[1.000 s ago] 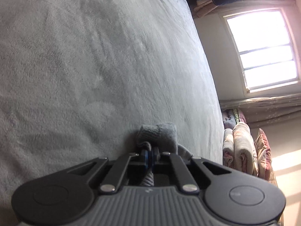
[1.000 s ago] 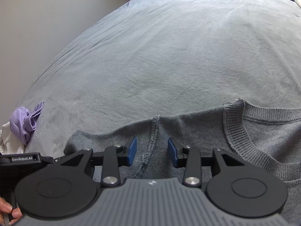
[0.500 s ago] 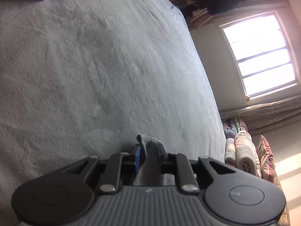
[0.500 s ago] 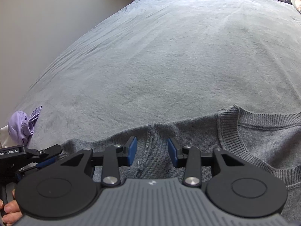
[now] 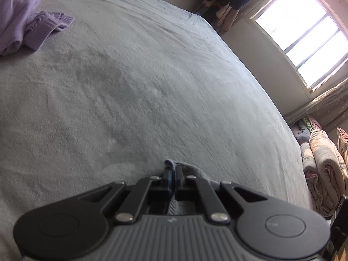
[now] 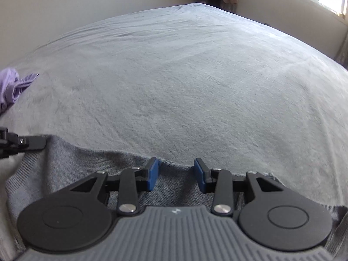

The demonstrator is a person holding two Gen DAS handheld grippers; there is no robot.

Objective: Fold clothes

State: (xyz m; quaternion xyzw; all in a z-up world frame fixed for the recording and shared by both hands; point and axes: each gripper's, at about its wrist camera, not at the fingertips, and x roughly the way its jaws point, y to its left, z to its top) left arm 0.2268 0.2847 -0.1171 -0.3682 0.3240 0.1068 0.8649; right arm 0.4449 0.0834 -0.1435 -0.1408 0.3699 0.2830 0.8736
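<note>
- On the wide bed covered in a grey plush blanket (image 6: 195,82), a grey knitted sweater (image 6: 71,174) lies spread along the near edge, right beneath both tools.
- Over at its left end, the left gripper (image 5: 173,175) has its fingers pinched tight on a small fold of the sweater's ribbed edge (image 5: 187,169); that same tool shows as a black tip at the far left of the right wrist view, touching the cloth.
- At the sweater's top edge, the right gripper (image 6: 176,175) has its blue-padded fingers (image 6: 152,175) closing, with knit cloth lying between them; the pads do not yet press on it.
- To do this step well, I judge the right fingers should sink low enough to catch the whole hem, not just a loose thread of knit, and both hands should hold at matching spots so the edge lifts straight.
- Keeping the cloth lightly taut between the two tools should stop it sagging or creasing in the middle as it is carried over.
- Ahead of both tools the blanket is bare and smooth right across, so there is ample room to sweep or lay the fold forward.
- A crumpled lilac knitted garment (image 5: 32,28) sits well apart at the far left; a fold kept straight ahead should miss it.
- Off the bed's right side stand a bright window (image 5: 304,32) and a stack of folded quilts (image 5: 322,169), well clear of the work.
- How far the sweater runs toward the person I cannot tell; the tool bodies hide it.
</note>
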